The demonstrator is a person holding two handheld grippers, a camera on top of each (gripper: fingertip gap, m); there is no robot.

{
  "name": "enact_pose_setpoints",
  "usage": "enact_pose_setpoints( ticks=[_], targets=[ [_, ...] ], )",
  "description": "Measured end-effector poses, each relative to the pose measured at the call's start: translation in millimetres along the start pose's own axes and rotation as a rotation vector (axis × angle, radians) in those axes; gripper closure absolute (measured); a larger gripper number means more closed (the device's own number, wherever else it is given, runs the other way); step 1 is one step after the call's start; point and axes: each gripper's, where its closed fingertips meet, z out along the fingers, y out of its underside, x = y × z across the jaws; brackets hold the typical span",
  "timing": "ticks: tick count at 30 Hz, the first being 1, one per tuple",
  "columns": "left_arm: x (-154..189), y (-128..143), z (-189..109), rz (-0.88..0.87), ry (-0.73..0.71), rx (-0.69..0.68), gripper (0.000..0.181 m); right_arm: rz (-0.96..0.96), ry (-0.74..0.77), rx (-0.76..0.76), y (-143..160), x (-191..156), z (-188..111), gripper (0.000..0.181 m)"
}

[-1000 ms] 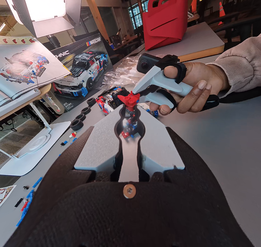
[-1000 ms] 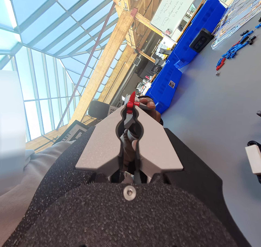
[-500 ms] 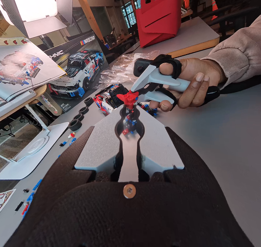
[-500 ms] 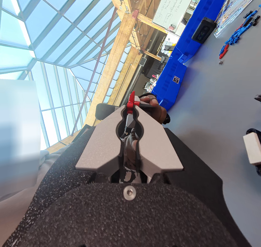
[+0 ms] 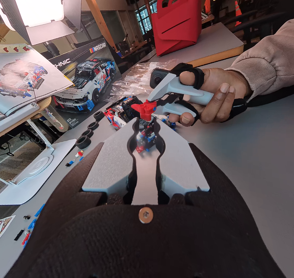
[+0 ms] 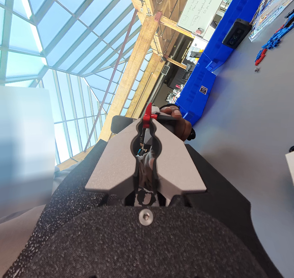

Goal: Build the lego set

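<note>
Together, both tools are pinching one red lego piece (image 5: 145,109) near the frame's centre: the left tool (image 5: 145,119) from below, the right tool (image 5: 152,100) from the right. Behind it, the partly built car (image 5: 122,111) is sitting on the grey table (image 5: 230,151).

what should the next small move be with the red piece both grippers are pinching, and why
Probably hold the left gripper steady and let the right gripper press its side of the red piece home. Both sets of fingers are shut on it in mid-air above the unfinished car, so neither should let go yet.
</note>
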Motion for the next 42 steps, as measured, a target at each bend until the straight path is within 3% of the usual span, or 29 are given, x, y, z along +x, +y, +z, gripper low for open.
enact_pose_setpoints(
  ticks=[16, 42],
  targets=[
    [1.5, -1.9, -2.0, -0.002, 0.023, 0.001, 0.171, 0.008, -0.004, -0.019, 5.0, 1.8, 1.5, 0.177],
    [1.5, -4.9, -4.0, -0.086, 0.061, 0.04, 0.171, -0.141, 0.013, -0.111, 10.7, -3.0, 1.0, 0.177]
  ],
)
